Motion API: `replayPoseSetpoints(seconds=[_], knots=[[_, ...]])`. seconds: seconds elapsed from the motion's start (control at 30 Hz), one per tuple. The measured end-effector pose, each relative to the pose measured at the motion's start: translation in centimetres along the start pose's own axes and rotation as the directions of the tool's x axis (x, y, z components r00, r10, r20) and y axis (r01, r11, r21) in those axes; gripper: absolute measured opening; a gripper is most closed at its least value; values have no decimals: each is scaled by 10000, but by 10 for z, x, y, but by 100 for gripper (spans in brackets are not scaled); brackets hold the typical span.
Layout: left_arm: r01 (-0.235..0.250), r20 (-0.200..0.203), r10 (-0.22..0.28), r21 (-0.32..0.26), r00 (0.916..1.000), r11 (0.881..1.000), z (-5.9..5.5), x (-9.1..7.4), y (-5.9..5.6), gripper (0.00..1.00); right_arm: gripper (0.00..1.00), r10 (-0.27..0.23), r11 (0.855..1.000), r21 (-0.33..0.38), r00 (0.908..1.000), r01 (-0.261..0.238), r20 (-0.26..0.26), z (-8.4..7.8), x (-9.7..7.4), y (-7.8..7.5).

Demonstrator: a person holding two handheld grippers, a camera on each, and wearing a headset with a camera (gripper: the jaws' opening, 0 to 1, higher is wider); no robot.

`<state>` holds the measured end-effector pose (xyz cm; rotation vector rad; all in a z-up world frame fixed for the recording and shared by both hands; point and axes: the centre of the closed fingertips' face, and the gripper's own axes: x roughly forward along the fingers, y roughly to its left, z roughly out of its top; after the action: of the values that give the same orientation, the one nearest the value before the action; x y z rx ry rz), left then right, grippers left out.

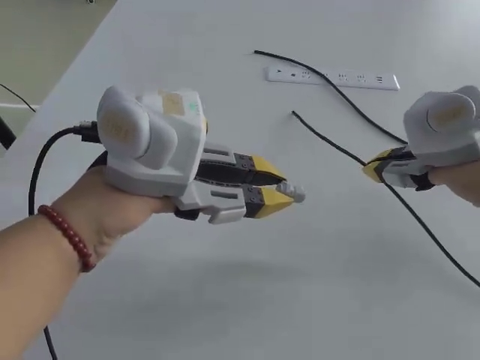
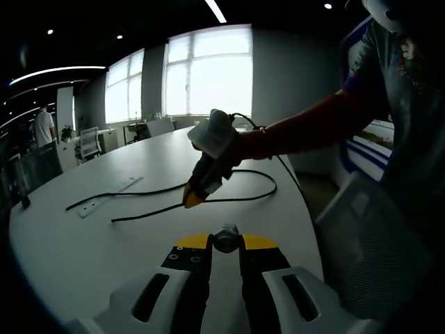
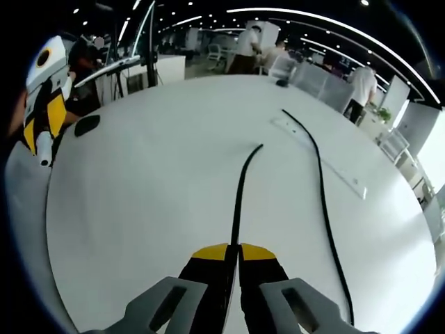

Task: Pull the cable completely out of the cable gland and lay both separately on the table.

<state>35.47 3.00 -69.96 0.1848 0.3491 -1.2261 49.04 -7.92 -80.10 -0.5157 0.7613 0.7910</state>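
Left hand-held gripper (image 1: 279, 187): yellow-tipped jaws are closed hard on a small grey round cable gland (image 1: 292, 194). It is pinched at the very tips, with one end poking out past them, and held in the air over the middle of the bench. In the left gripper view the gland (image 2: 226, 238) shows a round face with a dark bore and no cable through it. It looks hard, smooth and light. Probably slippery and apt to roll, so it is best set right down on the surface before the jaws part.

Right hand-held gripper (image 1: 373, 166): jaws are shut to a slit on a thin black round-sheathed cable (image 1: 330, 141), gripped some way back from its free end. That end points toward the far edge of the bench, well apart from the gland. Behind the grip the cable runs off toward the right edge. In the right gripper view the cable (image 3: 240, 188) leads straight ahead from the jaws.

Cable judged limp and light, with a rubbery sheath that gives fair grip. It will likely flop and hold a curve. A hold nearer the end would steer it better.

Bench (image 1: 225, 300): matt white, smooth and wide. Near the far edge lies a flat white plastic power strip (image 1: 330, 77), with a second black strand (image 1: 352, 105) running past it. Cannot tell whether this is a separate lead or the same cable doubled back.
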Motion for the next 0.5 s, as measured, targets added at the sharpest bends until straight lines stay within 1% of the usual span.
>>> replayPoseSetpoints(seconds=[0.17, 0.33, 0.5], knots=[[54, -5, -54, 63, 10000, 10000, 0, 1, -1, 16, 0, 99, 9999, 19, 9998, -98, -145, 2, 13, -1], [-2, 109, 2, 56, 9999, 10000, 2, 0, 0, 16, 0, 272, 9996, 36, 9989, -271, -394, 0, 22, 3], [-58, 181, 57, 41, 9998, 10000, 3, -2, 2, 16, 0, 496, 9988, 71, 9954, -492, -818, -6, 29, 6]])
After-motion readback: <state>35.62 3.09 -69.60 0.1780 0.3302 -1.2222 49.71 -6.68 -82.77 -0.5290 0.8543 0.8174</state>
